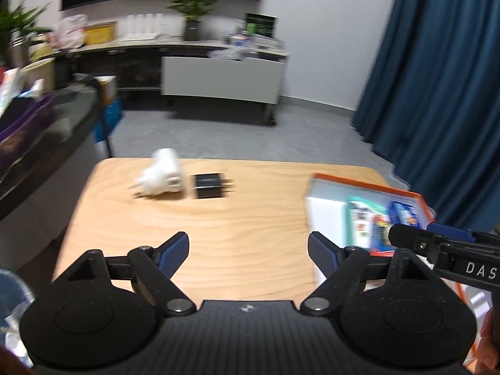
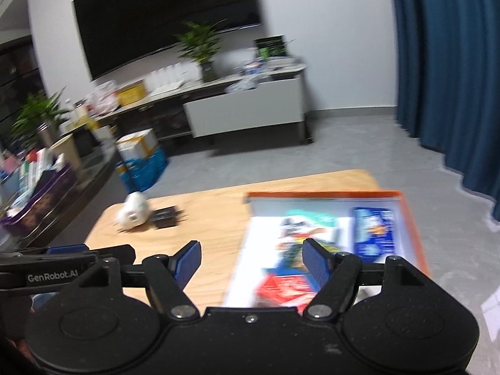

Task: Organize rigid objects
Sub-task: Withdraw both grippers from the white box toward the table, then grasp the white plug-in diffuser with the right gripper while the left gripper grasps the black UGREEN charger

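Both cams ride on the handheld tools and look forward and down along the jaws, so each shot has its own black body filling the bottom. The left wrist view sits near the wooden surface [image 1: 243, 218], aimed over its middle toward the far edge, with the white plug [image 1: 162, 176] and black adapter [image 1: 207, 186] straight ahead and the orange-rimmed tray [image 1: 368, 187] off right. The right wrist view hangs over the near right part, tilted, tray [image 2: 328, 194] dead ahead, plugs far left. Shared: the surface, tray, both plugs, TV wall, blue curtain [image 1: 437, 78]. Each cam also catches the other tool at its edge.
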The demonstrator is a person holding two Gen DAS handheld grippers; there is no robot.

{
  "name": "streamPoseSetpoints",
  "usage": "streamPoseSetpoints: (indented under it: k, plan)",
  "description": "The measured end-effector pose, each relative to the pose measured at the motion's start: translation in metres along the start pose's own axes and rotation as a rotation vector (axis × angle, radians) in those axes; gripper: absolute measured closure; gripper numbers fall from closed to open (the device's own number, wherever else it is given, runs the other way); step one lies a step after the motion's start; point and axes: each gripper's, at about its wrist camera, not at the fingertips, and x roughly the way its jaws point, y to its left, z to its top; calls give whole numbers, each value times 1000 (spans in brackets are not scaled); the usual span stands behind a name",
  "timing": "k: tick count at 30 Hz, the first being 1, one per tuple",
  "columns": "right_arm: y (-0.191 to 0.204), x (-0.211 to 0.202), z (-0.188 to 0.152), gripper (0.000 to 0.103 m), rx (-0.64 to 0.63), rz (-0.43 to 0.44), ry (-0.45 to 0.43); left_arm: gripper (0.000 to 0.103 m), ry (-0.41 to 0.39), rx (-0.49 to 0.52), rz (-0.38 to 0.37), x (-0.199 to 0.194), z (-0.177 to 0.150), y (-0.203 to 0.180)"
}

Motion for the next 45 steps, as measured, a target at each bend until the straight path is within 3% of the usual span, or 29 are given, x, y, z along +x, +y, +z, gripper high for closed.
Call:
streamPoseSetpoints:
  k: [9, 16, 26, 31, 32, 33, 40, 45]
  plan:
    - [63, 47, 8, 18, -74, 145, 76, 16, -22, -89, 80, -16, 0, 56]
    - [124, 122, 38, 14, -112, 265, 141, 15, -38, -142, 126, -18, -2, 93]
    - [182, 248, 59, 13, -101, 222, 276, 14, -22, -195, 131, 1, -7, 127]
    - [191, 277, 50, 10, -212, 190, 325, 14, -14, -209, 117, 13, -8, 136]
    - [192, 280, 48, 11, -219, 202, 333, 14, -11, -211, 116, 15, -9, 137]
    - [191, 279, 46, 20, -217, 208, 318, 14, -9, -215, 114, 15, -10, 137]
    - [176, 253, 47, 20, -214, 229, 225, 14, -7, -213, 109, 24, -9, 136]
    - [134, 192, 74, 20, -182, 174, 82, 10, -20, -147, 71, 44, 6, 115]
